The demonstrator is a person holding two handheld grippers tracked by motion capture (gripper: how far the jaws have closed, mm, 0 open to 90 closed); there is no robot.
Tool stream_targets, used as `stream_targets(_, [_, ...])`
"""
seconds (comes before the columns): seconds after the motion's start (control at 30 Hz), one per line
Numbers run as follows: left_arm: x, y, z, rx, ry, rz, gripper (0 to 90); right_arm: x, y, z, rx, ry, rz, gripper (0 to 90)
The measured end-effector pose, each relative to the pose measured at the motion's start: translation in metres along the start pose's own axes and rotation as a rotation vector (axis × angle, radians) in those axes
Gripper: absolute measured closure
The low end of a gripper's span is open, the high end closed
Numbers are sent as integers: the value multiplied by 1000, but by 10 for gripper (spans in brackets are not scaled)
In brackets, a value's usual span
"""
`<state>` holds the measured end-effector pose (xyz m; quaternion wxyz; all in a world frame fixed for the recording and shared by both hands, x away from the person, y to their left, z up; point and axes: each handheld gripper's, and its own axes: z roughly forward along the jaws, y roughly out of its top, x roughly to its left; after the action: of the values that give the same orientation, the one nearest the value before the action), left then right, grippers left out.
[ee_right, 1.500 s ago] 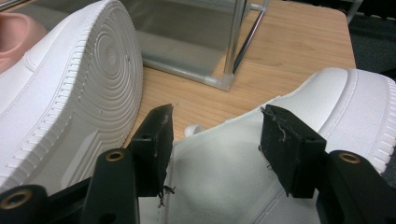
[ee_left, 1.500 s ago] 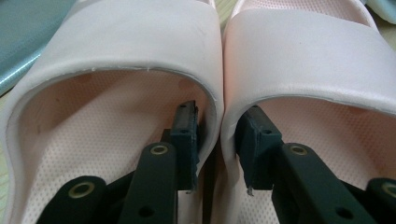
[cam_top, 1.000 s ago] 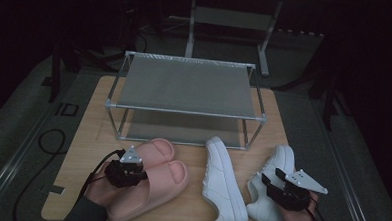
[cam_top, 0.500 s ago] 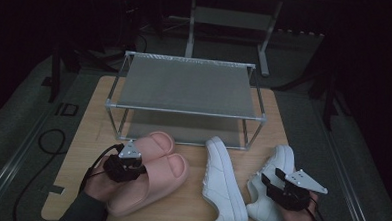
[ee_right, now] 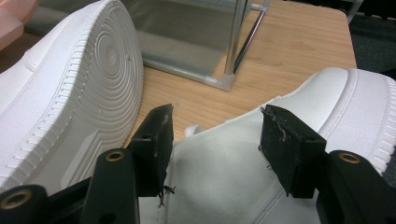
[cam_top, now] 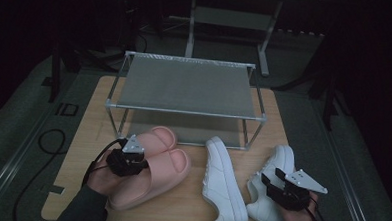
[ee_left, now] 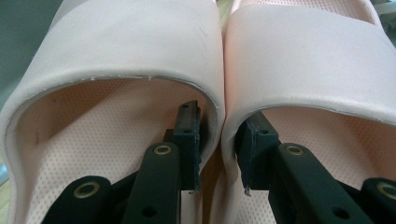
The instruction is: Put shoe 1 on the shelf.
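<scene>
Two pink slides lie side by side at the front left of the wooden table. My left gripper has one jaw inside each slide and pinches their adjoining side walls together; in its own view the gripper is shut on them. A white sneaker lies on its side, sole showing. A second white sneaker stands to its right. My right gripper straddles that sneaker's upper, both pads against it.
A metal two-tier rack stands at the back middle of the table, its near corner post just beyond the sneakers. Cables trail from the left gripper over the table's left edge. Dark floor surrounds the table.
The left gripper and the pink slides have shifted slightly toward the rack. The right gripper and both sneakers have stayed put.
</scene>
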<state>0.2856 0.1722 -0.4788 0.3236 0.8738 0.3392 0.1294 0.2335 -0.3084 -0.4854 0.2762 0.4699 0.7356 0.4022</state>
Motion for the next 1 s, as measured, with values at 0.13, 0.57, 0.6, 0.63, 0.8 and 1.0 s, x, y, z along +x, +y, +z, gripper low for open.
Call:
stream_targets(0.13, [2, 4, 2, 4, 5, 4, 717, 0, 0, 0, -2, 0, -1, 433])
stream_targets(0.57, [9, 13, 7, 0, 28, 8, 717, 0, 0, 0, -2, 2, -1, 434])
stream_targets(0.6, [10, 14, 7, -8, 31, 4, 717, -1, 0, 0, -3, 2, 0, 433])
stream_targets(0.63, [10, 15, 7, -8, 33, 4, 717, -1, 0, 0, -3, 2, 0, 434])
stream_targets(0.8, [13, 19, 10, -11, 44, 8, 717, -1, 0, 0, -3, 2, 0, 434])
stream_targets(1.0, [16, 23, 14, -16, 52, 8, 717, -1, 0, 0, -3, 2, 0, 434])
